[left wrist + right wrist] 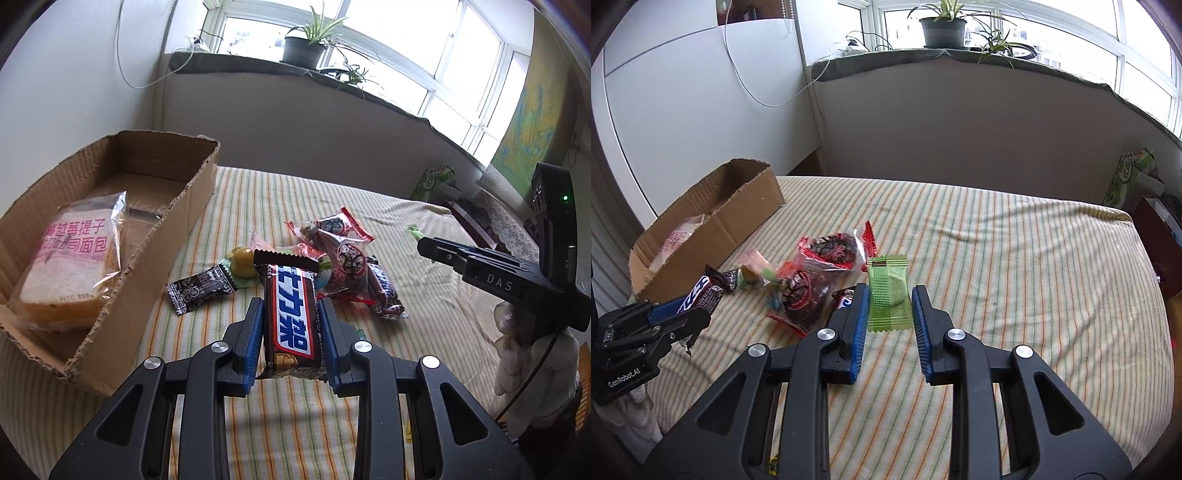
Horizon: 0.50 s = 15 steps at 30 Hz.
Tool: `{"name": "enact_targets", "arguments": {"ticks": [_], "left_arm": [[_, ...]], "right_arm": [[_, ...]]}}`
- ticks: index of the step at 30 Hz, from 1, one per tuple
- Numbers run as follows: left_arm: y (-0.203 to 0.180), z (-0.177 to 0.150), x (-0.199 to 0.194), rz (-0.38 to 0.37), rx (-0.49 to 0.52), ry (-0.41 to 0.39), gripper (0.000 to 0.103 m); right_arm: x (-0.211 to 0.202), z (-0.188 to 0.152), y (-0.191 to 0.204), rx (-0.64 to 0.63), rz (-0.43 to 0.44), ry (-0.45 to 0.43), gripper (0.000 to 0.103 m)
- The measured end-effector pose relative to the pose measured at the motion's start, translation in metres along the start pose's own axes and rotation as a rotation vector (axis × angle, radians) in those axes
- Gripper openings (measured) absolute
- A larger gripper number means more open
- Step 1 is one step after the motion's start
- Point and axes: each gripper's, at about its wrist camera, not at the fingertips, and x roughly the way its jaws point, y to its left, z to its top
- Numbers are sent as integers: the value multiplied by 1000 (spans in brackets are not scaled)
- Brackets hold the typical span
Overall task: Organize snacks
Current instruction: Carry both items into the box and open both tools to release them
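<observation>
My left gripper (pixel 290 302) is shut on a brown chocolate bar (pixel 291 317) with blue and white lettering, held lengthwise between the blue pads, above the striped cloth. From the right wrist view the same bar (pixel 701 291) sticks out of the left gripper (pixel 683 317). A flat green snack packet (pixel 886 273) stands upright in my right gripper (pixel 890 290), which is shut on it. To the left sits an open cardboard box (pixel 159 280) with a wrapped bread pack (pixel 70 269) inside. A pile of red-wrapped dark cakes (pixel 343 258) and small candies (pixel 243 262) lies between the grippers.
A black sachet (pixel 201 286) and a second chocolate bar (pixel 384 291) lie by the pile. The striped cloth (pixel 1015 258) covers the surface, which ends at the right. A green tissue box (pixel 1126 177) stands at the far right corner. A potted plant (pixel 303 48) sits on the window sill behind.
</observation>
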Motion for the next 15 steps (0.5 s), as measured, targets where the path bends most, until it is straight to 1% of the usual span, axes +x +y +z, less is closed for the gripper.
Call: {"name": "enact_targets", "arguments": {"ticks": [2, 7, 15], "left_arm": [[-1, 3, -9, -14, 0, -24, 28], [6, 12, -30, -9, -11, -83, 28], [45, 18, -56, 39, -86, -151, 28]], "right_arm": [[-5, 5, 9, -11, 19, -21, 25], [-15, 21, 36, -38, 64, -62, 25], [-9, 45, 82, -81, 132, -79, 25]]}}
